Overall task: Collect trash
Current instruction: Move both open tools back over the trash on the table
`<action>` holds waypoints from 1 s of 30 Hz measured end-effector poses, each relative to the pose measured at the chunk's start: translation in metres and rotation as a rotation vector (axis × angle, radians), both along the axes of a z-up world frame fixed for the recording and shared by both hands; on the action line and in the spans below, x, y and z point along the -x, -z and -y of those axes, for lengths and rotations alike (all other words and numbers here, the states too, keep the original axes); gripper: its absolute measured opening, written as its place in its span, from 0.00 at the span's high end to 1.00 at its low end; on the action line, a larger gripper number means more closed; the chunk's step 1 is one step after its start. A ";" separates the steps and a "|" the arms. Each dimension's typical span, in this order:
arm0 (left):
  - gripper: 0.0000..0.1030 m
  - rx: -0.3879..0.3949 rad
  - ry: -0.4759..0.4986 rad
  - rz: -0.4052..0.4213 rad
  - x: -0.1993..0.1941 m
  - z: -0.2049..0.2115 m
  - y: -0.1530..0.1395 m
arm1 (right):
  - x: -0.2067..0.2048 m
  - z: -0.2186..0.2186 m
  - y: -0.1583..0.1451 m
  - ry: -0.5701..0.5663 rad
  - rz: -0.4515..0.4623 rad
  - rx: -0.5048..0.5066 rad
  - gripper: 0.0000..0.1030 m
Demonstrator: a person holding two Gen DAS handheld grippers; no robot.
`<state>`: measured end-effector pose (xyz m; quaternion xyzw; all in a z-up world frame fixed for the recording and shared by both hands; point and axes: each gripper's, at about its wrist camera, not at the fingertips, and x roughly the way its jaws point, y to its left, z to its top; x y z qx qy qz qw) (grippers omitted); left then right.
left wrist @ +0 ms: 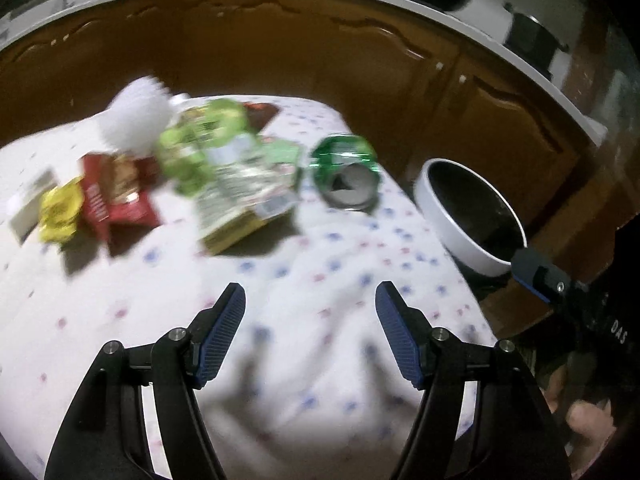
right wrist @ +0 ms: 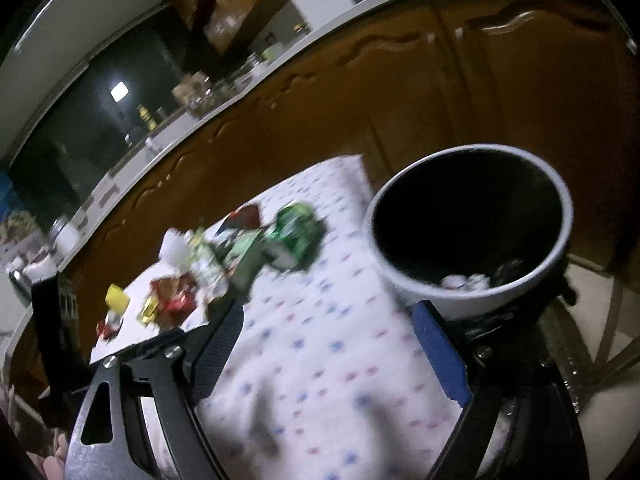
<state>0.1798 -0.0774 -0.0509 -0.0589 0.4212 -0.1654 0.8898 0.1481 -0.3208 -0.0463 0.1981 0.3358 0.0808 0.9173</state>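
Trash lies on a table with a white dotted cloth (left wrist: 304, 280): a crushed green can (left wrist: 346, 174), green snack bags (left wrist: 236, 168), a red wrapper (left wrist: 116, 200), a yellow wrapper (left wrist: 60, 214) and a white crumpled paper (left wrist: 134, 116). My left gripper (left wrist: 310, 300) is open and empty, a little short of the can. A white bin with a dark inside (right wrist: 472, 232) stands off the table's right edge; it also shows in the left wrist view (left wrist: 468, 216). My right gripper (right wrist: 328, 320) is open and empty, just before the bin, with the can (right wrist: 298, 232) ahead to the left.
Brown cabinet doors (left wrist: 280, 52) under a white counter run behind the table. A dark wrapper (left wrist: 262, 114) lies at the table's far edge. A small white box (left wrist: 30, 204) lies at the left. The right gripper's blue pad (left wrist: 534, 276) shows by the bin.
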 end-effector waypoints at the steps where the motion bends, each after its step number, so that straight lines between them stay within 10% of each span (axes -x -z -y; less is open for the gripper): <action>1: 0.33 0.001 -0.018 0.000 0.001 -0.009 0.001 | 0.000 -0.007 0.001 -0.014 -0.003 0.001 0.14; 30: 0.32 -0.046 -0.359 0.021 -0.041 -0.165 -0.005 | -0.113 -0.145 0.004 -0.365 0.046 0.116 0.26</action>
